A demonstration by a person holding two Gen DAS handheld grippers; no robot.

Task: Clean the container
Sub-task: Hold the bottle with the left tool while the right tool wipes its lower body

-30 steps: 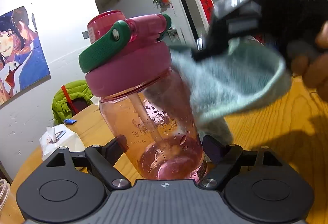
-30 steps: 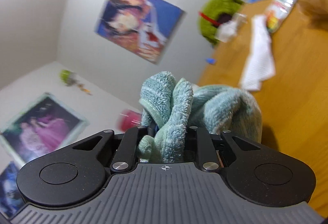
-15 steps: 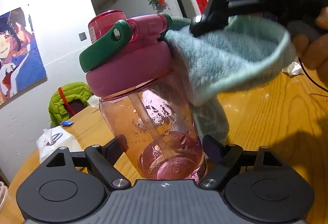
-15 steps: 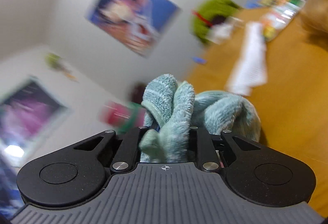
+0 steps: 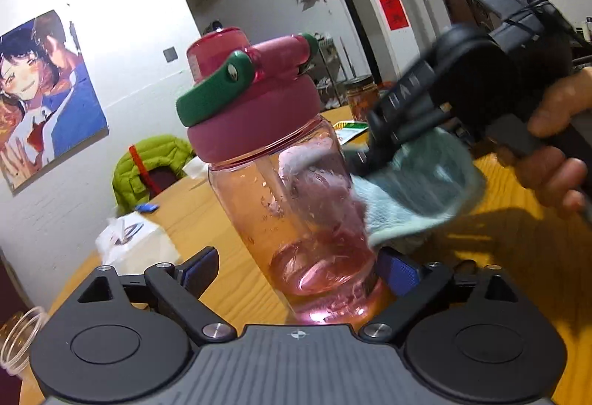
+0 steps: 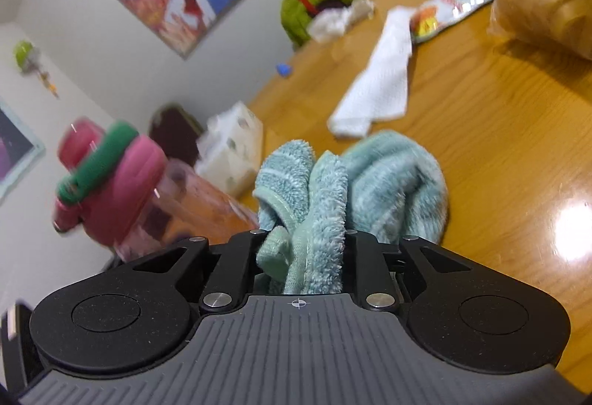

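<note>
Left wrist view: bare wood lies to the left of the pink bottle [image 5: 292, 183], which stands near the wooden bench's [image 5: 518, 257] rounded edge, with a tissue box [image 5: 133, 238] further left. White walls carry a poster [image 5: 44, 90]. The left gripper [image 5: 296, 271] has just been opening, its pads clear of the bottle between them. The right gripper [image 6: 303, 238] is clamped on a teal cloth [image 6: 351, 183] beside the bottle.

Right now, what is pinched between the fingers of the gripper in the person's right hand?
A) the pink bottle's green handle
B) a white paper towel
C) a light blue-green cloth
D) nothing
C: the right gripper is clamped on the bunched light blue-green cloth.
</note>
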